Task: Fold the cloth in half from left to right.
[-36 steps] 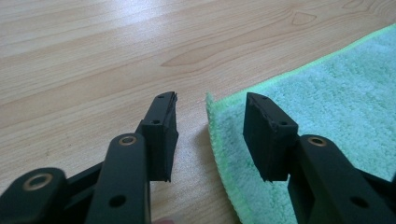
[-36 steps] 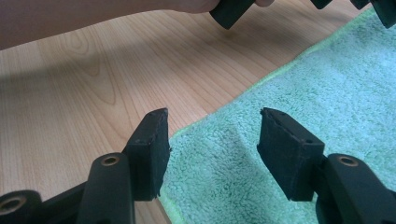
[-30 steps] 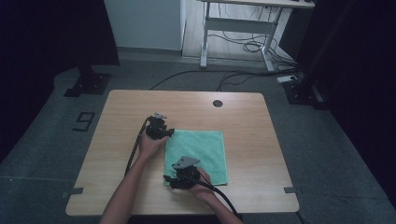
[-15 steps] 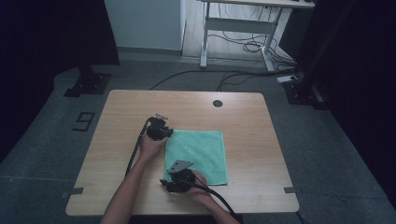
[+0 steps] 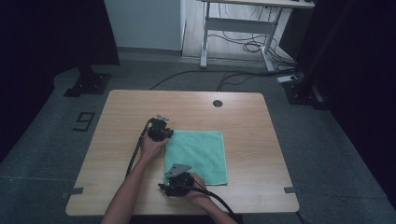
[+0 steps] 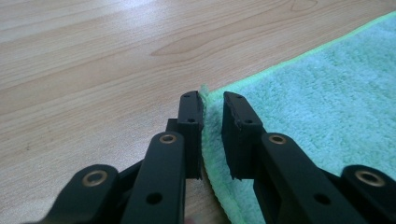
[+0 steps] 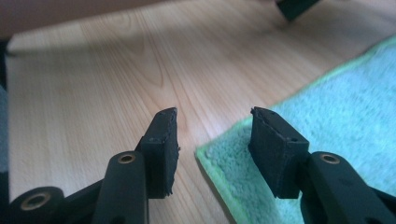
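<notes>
Left gripper point(image 6: 212, 109) jaws have just been closing, now narrow around the far-left corner of the green towel point(image 5: 196, 156); contact unclear. Right gripper point(image 7: 212, 135) jaws half open, straddling the near-left corner. Towel flat on table point(image 5: 116, 116); no lift or fold yet.
</notes>
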A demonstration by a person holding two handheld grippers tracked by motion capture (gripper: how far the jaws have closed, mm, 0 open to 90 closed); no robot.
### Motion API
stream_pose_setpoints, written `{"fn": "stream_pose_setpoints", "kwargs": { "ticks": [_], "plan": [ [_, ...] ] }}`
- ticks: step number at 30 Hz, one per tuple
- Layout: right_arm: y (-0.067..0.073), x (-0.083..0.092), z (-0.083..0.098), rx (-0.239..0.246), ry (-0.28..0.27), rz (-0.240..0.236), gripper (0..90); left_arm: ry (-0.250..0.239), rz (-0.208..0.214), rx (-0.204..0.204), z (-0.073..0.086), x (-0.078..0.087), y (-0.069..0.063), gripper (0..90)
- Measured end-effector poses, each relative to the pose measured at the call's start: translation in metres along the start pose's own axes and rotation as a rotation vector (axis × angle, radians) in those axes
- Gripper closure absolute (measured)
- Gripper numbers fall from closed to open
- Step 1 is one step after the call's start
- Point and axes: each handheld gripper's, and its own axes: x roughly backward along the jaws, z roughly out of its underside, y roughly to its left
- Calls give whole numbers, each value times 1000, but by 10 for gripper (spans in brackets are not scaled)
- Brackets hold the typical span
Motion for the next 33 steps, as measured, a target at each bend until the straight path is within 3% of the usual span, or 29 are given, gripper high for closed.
{"fn": "stream_pose_setpoints", "kwargs": {
  "ticks": [8, 13, 23, 28, 33],
  "plan": [
    [5, -2, 1, 10, 19, 36, 515, -6, 10, -4, -1, 4, -1, 862],
    [7, -1, 2, -3, 19, 65, 562, -5, 26, -5, -2, 5, -2, 875],
    [1, 2, 2, -44, 27, 112, 799, -21, 35, -10, -3, 8, -4, 886],
    [-3, 6, 4, -84, 21, 77, 841, -34, 48, -9, -4, 11, -5, 888],
    [-3, 11, 4, -91, 1, 65, 850, -46, 54, -16, -9, 16, -8, 888]
  ]
}}
